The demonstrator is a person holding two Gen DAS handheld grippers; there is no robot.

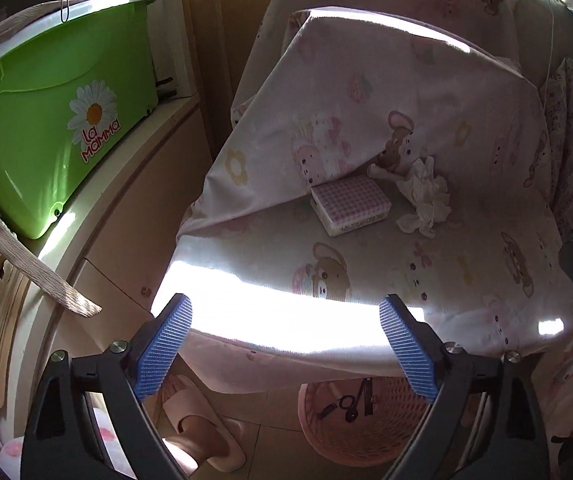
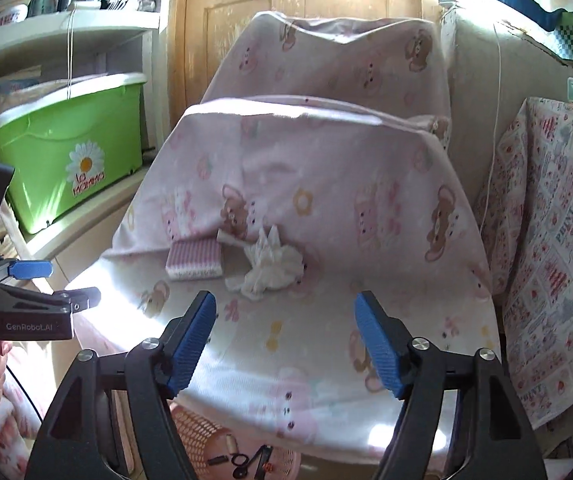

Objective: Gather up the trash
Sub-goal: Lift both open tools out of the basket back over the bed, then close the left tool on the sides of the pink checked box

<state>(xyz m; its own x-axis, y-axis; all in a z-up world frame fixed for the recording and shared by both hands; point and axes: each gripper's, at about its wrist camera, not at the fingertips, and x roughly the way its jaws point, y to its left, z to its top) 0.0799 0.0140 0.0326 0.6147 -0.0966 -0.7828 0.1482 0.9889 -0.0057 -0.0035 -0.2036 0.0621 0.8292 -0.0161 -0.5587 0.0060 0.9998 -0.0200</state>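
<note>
A crumpled white tissue (image 1: 424, 196) (image 2: 272, 264) lies on a seat draped in a pink bear-print cloth (image 1: 466, 264) (image 2: 326, 344). Just left of the tissue sits a pink checked tissue pack (image 1: 350, 204) (image 2: 194, 260). Below the seat's front edge stands a pink woven basket (image 1: 366, 432) (image 2: 202, 432) holding a few small dark items. My left gripper (image 1: 286, 344) hangs open over the seat's front edge, with nothing between its fingers. My right gripper (image 2: 286, 344) is open too, above the seat and short of the tissue.
A green tub with a daisy label (image 1: 46, 120) (image 2: 66, 152) sits on a ledge to the left. Pink slippers (image 1: 202, 428) lie on the tiled floor beside the basket. A patterned cloth (image 2: 558, 260) covers something at the right. A wooden door (image 2: 246, 12) stands behind.
</note>
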